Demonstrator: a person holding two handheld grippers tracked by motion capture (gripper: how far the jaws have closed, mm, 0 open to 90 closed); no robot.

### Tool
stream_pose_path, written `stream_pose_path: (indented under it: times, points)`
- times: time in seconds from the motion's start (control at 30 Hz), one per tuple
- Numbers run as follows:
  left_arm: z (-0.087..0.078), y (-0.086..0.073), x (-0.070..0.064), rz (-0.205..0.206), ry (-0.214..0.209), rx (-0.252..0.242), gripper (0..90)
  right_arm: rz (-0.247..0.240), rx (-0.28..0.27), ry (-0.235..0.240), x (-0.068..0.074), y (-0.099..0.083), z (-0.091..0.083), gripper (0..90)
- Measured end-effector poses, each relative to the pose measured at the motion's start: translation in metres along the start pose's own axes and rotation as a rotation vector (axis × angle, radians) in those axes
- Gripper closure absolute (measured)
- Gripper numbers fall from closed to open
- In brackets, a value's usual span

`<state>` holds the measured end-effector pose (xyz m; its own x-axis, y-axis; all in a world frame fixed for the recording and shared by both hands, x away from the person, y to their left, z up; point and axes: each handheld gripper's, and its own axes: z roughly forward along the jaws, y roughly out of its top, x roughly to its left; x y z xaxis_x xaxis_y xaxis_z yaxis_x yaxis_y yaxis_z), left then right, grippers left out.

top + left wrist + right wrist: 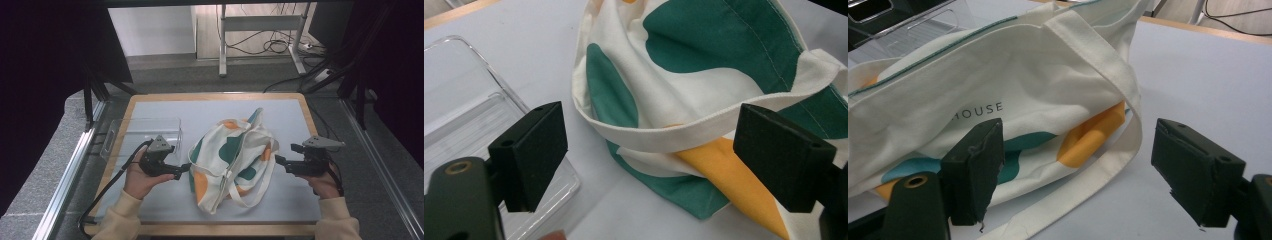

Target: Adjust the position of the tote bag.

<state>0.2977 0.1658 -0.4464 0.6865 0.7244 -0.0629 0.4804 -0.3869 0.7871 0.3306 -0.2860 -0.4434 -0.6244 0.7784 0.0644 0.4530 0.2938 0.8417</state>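
A cream cloth tote bag (231,157) with green and orange patches lies crumpled in the middle of the white mat, its straps loose. My left gripper (184,170) is at the bag's left edge, open, and a strap (684,132) of the bag (704,65) runs across the gap between its jaws without being pinched. My right gripper (278,161) is just off the bag's right edge, open, with a strap loop (1128,125) and the bag's side (998,85) ahead of its jaws.
A clear plastic tray (142,131) sits at the left of the mat (300,200), close behind my left gripper, and its edge (484,125) lies beside the left jaw. The wooden table edge (210,229) frames the mat. Beyond the table stand desk legs and cables.
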Motion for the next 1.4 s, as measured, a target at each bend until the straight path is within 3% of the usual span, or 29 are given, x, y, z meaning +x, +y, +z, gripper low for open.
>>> stream_pose_path:
  times: [0.37,0.53,0.8,1.03,1.07,1.4]
  points:
    - [-0.011,-0.001,0.001,0.015,0.010,-0.031,14.2,-0.006,-0.001,-0.009,0.007,0.001,-0.003,21.8]
    - [-0.017,-0.001,0.000,0.003,-0.036,-0.034,14.5,-0.005,0.010,-0.027,0.006,-0.002,-0.004,21.8]
    - [-0.013,-0.002,-0.001,-0.013,-0.064,-0.020,15.2,0.015,0.010,-0.037,-0.002,-0.004,-0.001,21.8]
    - [-0.014,0.000,-0.010,0.008,-0.080,-0.024,15.4,0.014,-0.006,-0.049,-0.002,-0.003,-0.007,21.8]
    - [-0.015,0.001,-0.013,0.005,-0.103,-0.034,15.4,0.012,-0.007,-0.050,-0.001,-0.002,-0.007,21.8]
    - [-0.010,0.002,-0.022,0.019,-0.132,-0.027,15.5,-0.004,0.017,-0.047,0.002,-0.003,-0.001,21.7]
